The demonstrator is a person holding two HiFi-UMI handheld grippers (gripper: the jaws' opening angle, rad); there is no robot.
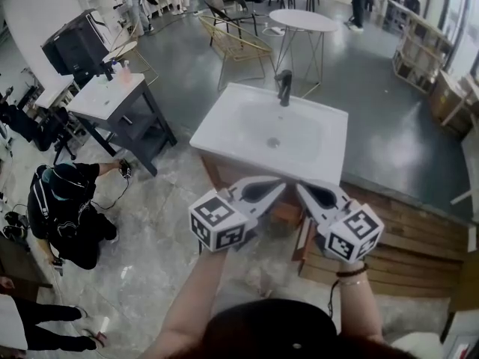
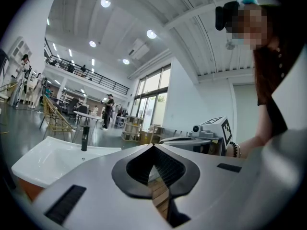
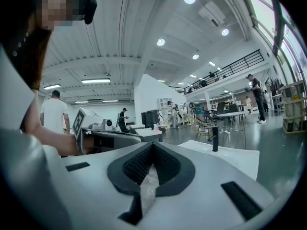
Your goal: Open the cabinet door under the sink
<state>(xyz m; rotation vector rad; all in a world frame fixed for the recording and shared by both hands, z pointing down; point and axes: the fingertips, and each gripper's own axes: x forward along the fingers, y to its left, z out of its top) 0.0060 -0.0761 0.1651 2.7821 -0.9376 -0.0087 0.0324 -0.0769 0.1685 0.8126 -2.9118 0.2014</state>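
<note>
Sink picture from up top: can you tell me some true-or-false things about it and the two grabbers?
1. The sink is white. True.
2. Its faucet is gold. False: it is black.
3. The left gripper holds a cup. False: its jaws are shut on nothing.
4. The right gripper is shut too. True.
5. A round table stands beyond the sink. True.

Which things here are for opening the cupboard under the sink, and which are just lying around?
For the job: brown wooden cabinet, white rectangular sink above it, left gripper, right gripper.
Just lying about: round white table, gold wire chair, grey white-topped stand, wooden floor planks.
</note>
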